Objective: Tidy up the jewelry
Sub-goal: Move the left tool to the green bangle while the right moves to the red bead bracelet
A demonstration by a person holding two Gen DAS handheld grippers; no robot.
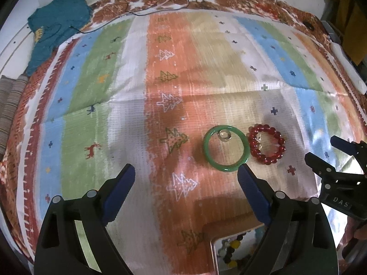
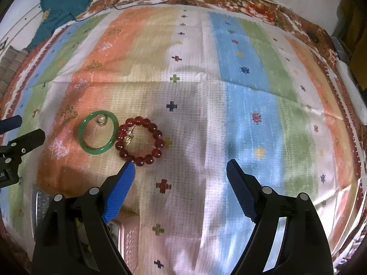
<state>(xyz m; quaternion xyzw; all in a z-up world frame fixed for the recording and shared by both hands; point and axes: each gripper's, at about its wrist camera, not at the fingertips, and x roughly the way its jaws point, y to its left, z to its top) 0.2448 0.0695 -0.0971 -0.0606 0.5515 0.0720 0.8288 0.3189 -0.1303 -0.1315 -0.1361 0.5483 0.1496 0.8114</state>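
Left wrist view shows the left gripper [image 1: 185, 178] with its jaws spread wide and nothing between them, above a striped, tree-and-cross patterned cloth [image 1: 128, 73] covering the surface. The smooth green bangle [image 1: 226, 148] lies flat at about one o'clock from the jaw gap, just beyond the right blue pad, with a small clear ring [image 1: 224, 135] inside its far rim. Just beside it, toward three o'clock, sits the dark red beaded bracelet [image 1: 266, 144] with a small gold charm. In the right wrist view the right gripper [image 2: 181, 174] is equally wide and empty, the red bracelet at its ten o'clock, close to the left pad. This looks like the approach before a first pick; each gripper must next centre over one piece and lower onto it. At the left view's five o'clock, a metal-rimmed tray [image 1: 214, 252] holds yellow, black and pale beads, partly hidden by the gripper.
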